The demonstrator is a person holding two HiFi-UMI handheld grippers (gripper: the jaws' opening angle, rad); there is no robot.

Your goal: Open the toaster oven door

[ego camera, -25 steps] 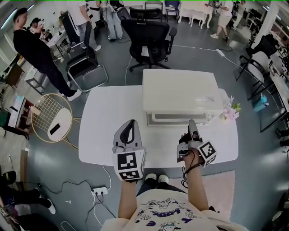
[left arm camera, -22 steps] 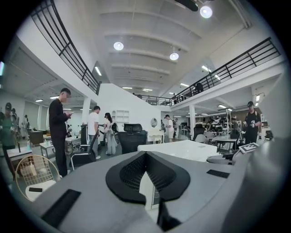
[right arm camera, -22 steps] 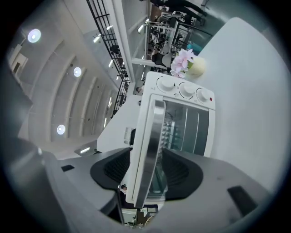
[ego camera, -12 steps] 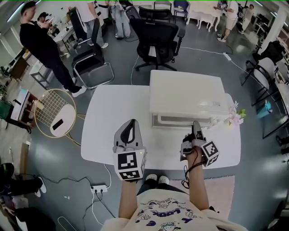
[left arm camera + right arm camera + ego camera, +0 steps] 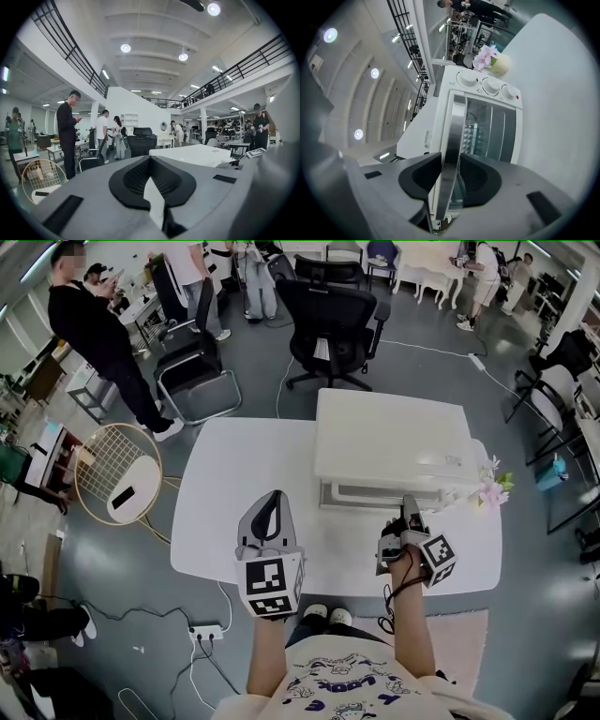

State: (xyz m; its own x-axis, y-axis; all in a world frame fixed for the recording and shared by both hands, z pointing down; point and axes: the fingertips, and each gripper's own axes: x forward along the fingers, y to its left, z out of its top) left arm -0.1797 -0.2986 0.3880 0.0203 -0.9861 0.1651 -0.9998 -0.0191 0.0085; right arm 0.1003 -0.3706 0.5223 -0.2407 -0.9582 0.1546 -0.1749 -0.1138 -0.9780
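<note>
A white toaster oven (image 5: pixel 394 437) stands at the table's far side, its glass door facing me and closed. In the right gripper view the steel door handle (image 5: pixel 454 140) runs between the two dark pads, which are closing and touch it on both sides. The right gripper (image 5: pixel 410 502) reaches the oven's front right part (image 5: pixel 492 122), below three knobs (image 5: pixel 487 85). My left gripper (image 5: pixel 272 495) hovers over the table to the left of the oven, fingertips together and holding nothing (image 5: pixel 150 159).
The white table (image 5: pixel 225 484) bears the oven and a pink flower ornament (image 5: pixel 489 488) at the oven's right corner. Behind the table are a black office chair (image 5: pixel 328 324), a round wire stand (image 5: pixel 112 479) and people standing at the back left (image 5: pixel 94 334).
The head view has drifted slightly, so the table and oven sit a little lower right in it. Both grippers keep their places by the oven. The door has not moved.
</note>
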